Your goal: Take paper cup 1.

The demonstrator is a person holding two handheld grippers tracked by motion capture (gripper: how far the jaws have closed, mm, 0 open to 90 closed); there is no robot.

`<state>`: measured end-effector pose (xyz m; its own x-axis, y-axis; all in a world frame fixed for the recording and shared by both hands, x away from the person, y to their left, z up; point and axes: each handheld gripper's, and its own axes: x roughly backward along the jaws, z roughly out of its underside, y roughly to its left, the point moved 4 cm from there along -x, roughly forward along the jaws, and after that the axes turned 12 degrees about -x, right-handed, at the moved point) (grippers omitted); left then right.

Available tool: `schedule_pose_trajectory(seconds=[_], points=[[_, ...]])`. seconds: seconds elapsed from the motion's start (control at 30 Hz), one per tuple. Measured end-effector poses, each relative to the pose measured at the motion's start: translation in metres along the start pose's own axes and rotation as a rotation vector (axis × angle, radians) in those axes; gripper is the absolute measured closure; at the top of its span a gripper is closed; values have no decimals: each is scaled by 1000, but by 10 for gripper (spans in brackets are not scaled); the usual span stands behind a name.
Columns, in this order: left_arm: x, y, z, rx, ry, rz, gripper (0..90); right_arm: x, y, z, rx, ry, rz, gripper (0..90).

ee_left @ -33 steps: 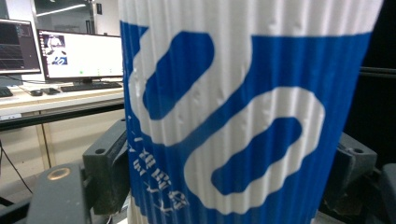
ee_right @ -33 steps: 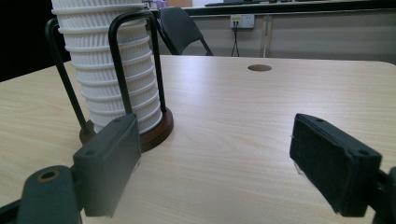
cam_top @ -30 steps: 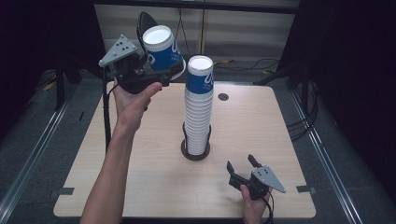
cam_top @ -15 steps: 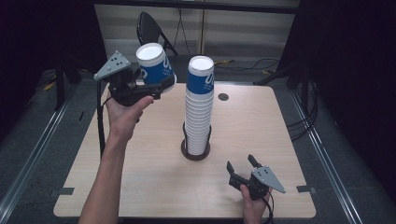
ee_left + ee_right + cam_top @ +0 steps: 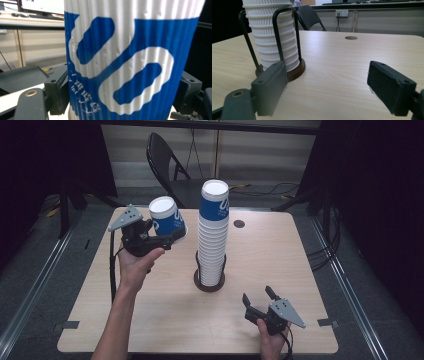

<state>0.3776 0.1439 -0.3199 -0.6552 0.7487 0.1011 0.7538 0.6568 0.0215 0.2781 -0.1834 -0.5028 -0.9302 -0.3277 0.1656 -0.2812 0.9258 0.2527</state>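
A blue and white ribbed paper cup (image 5: 169,221) hangs tilted above the table's left half, mouth up. My left gripper (image 5: 172,236) is shut on its lower part. In the left gripper view the cup (image 5: 125,62) sits between the two black pads (image 5: 58,92), which press its sides. To its right a tall stack of the same cups (image 5: 213,235) stands in a black wire holder with a round dark base (image 5: 209,286). My right gripper (image 5: 260,301) rests near the front right edge, open, with nothing between its jaws. Its view looks at the stack (image 5: 274,37) and holder base (image 5: 295,72).
The wooden table (image 5: 300,260) has a round cable hole (image 5: 239,224) behind the stack. A black folding chair (image 5: 170,165) stands beyond the far edge. Bare tabletop lies left, front and right of the holder.
My left gripper has come down with the cup, from above the stack's top level to beside its upper half. The right gripper has stayed in place.
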Motion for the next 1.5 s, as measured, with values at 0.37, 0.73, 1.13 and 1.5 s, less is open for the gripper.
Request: schedule_pose_trajectory(seconds=[0.37, 0.73, 1.13, 1.5], points=[[6, -11, 22, 55, 23, 31, 195, -1, 3, 1, 0, 14, -44, 141], [5, -36, 38, 59, 47, 103, 193, -4, 23, 6, 51, 51, -141, 163], [1, -60, 73, 150, 82, 174, 190, -5, 64, 17, 103, 79, -231, 301], [-5, -78, 104, 234, 112, 210, 188, -8, 80, 20, 89, 75, -271, 334]])
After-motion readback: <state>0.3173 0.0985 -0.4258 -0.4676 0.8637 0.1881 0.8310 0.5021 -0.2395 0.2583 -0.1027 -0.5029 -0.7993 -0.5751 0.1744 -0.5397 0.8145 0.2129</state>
